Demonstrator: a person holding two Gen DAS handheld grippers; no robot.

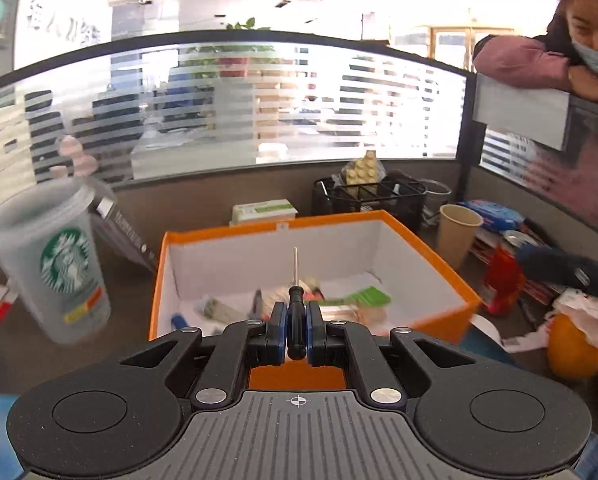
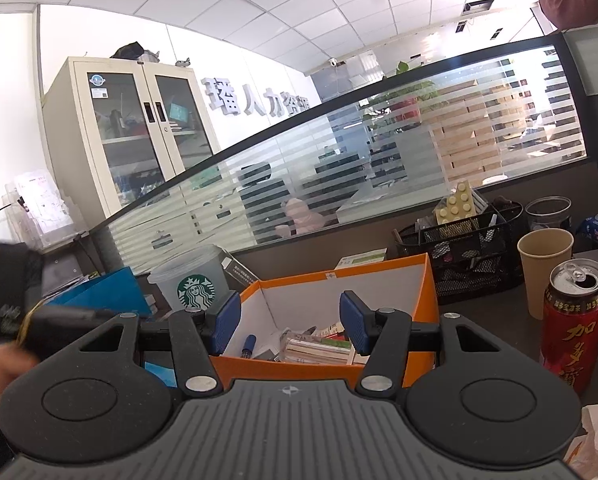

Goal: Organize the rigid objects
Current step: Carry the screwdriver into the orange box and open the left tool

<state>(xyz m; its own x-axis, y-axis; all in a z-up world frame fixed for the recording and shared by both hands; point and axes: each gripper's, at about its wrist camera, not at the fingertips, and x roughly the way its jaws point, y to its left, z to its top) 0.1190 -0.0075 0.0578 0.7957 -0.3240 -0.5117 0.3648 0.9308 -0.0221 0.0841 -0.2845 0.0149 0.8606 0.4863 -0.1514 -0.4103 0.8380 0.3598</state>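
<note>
My left gripper point(image 1: 297, 314) is shut on a small screwdriver point(image 1: 296, 304), black handle between the blue pads, thin metal shaft pointing up and away. It hangs above the near side of an orange box point(image 1: 431, 252) with white inner walls, which holds several small items. In the right wrist view my right gripper point(image 2: 289, 322) stands open with nothing between its blue pads, just before the same orange box point(image 2: 429, 300), where a blue pen point(image 2: 248, 346) and packets lie. Blurred at the left edge is the other gripper point(image 2: 15, 292), with a hand under it.
A Starbucks cup point(image 1: 55, 264) stands left of the box, a paper cup point(image 1: 457, 234) and black mesh organiser point(image 1: 373, 196) behind right. A red can point(image 2: 575, 320), an orange fruit point(image 1: 575, 344) and packets crowd the right. A person leans on the partition point(image 1: 535, 60) at upper right.
</note>
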